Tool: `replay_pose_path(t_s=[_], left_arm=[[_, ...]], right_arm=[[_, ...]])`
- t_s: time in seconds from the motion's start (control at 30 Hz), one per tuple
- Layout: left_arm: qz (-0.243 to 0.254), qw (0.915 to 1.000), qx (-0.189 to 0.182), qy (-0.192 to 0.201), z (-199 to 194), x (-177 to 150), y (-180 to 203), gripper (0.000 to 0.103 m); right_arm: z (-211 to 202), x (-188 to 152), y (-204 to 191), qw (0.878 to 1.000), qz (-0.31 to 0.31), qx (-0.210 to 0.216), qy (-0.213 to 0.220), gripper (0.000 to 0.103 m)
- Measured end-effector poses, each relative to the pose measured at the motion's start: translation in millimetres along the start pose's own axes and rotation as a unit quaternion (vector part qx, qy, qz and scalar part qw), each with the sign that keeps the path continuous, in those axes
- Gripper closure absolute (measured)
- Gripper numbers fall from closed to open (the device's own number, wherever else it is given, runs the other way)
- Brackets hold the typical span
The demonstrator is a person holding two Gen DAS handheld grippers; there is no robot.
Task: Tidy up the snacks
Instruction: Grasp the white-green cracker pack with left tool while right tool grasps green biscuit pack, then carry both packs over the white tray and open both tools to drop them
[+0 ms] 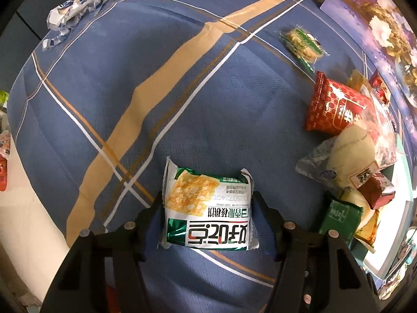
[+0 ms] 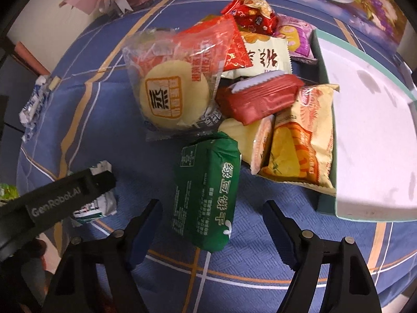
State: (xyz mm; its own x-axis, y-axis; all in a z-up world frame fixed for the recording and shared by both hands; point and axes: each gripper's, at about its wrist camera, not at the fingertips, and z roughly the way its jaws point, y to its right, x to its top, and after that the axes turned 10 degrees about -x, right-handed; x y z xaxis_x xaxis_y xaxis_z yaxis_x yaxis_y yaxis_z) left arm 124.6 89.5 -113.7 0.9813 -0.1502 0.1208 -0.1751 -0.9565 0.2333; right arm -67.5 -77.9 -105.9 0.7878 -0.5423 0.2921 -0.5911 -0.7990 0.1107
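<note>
In the left wrist view my left gripper (image 1: 207, 210) is shut on a white-and-green biscuit packet (image 1: 207, 208), its two fingers pressed against the packet's sides just above the blue cloth. In the right wrist view my right gripper (image 2: 212, 217) is open, its fingers on either side of a green mung-bean biscuit packet (image 2: 206, 193) lying on the cloth, not touching it. Behind it lies a pile of snacks: a clear-wrapped round cake (image 2: 173, 96), a dark red packet (image 2: 260, 99) and a yellow packet (image 2: 299, 146). The left gripper's body (image 2: 52, 195) shows at the left.
A teal box with a white inside (image 2: 370, 130) stands right of the pile. A red packet (image 1: 336, 104) and a clear cracker packet (image 1: 302, 44) lie on the blue plaid tablecloth (image 1: 182, 104). Crumpled wrappers (image 1: 75, 5) lie at the far left corner.
</note>
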Motion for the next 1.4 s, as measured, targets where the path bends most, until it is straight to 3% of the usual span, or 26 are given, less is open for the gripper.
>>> replay_pose_path(t_s=[0.17,0.53,0.6,0.8,1.0,1.4], left_arm=[[0.013,0.9998,0.017,0.002,9,7,7,0.038],[0.020,0.9995,0.025,0.007,12,14,22,0.038],[0.025,0.9993,0.026,0.007,-5,-1,15,0.038],[0.028,0.9992,0.027,0.008,-2,-2,19,0.038],[0.025,0.9995,0.009,0.015,-15,-5,10,0.045],[0.044,0.9953,-0.020,0.083,-62,-14,24,0.046]], right_arm=[[13,4,-29,1.000,-0.015,-0.023,0.004,0.024],[22,16,-73,0.998,-0.030,-0.041,0.023,0.055],[26,18,-81,0.998,-0.032,-0.044,0.023,0.055],[35,24,-95,0.998,-0.031,-0.048,0.022,0.056],[35,31,-112,0.998,-0.027,-0.042,0.026,0.057],[18,48,-129,0.998,0.006,-0.004,0.060,0.057]])
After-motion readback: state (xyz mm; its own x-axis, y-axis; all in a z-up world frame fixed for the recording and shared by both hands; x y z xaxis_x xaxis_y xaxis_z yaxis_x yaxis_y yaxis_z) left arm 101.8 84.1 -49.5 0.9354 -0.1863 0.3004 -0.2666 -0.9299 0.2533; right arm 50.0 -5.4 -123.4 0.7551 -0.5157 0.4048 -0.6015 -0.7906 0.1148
